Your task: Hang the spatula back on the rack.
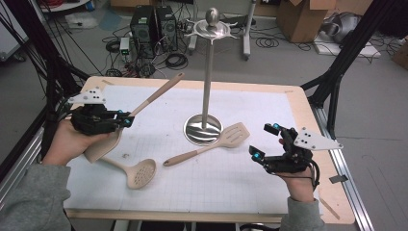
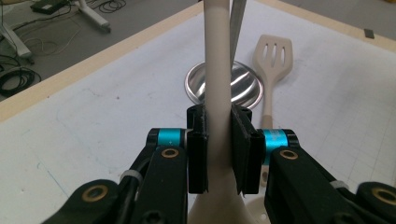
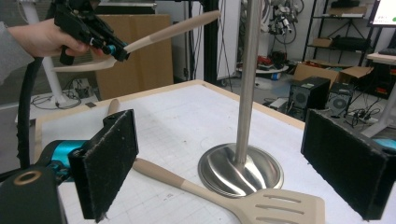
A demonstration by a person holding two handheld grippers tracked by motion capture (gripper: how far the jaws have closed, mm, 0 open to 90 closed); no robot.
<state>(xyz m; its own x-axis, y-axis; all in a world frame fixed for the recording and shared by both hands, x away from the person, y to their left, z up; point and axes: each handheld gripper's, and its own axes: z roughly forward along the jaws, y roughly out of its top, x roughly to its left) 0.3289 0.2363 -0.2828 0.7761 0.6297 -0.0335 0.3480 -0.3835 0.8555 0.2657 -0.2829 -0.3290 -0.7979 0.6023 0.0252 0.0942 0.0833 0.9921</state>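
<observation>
My left gripper (image 1: pixel 126 119) is shut on the handle of a beige spoon (image 1: pixel 156 94) and holds it off the table, handle slanting up to the right and bowl (image 1: pixel 103 147) below the hand. In the left gripper view the pads clamp the spoon's handle (image 2: pixel 217 60). The right gripper view shows the left gripper (image 3: pixel 112 46) and the spoon (image 3: pixel 177 28) raised at top left. My right gripper (image 1: pixel 264 141) stands open and empty near the table's right side, its pads (image 3: pixel 109 158) wide apart. A steel utensil stand (image 1: pixel 207 86) rises mid-table.
A beige slotted turner (image 1: pixel 211 144) lies by the stand's round base (image 1: pixel 192 132), head towards my right gripper. A beige skimmer (image 1: pixel 137 172) lies front left on the white mat (image 1: pixel 250 106). Computers, cables and boxes sit on the floor beyond the table.
</observation>
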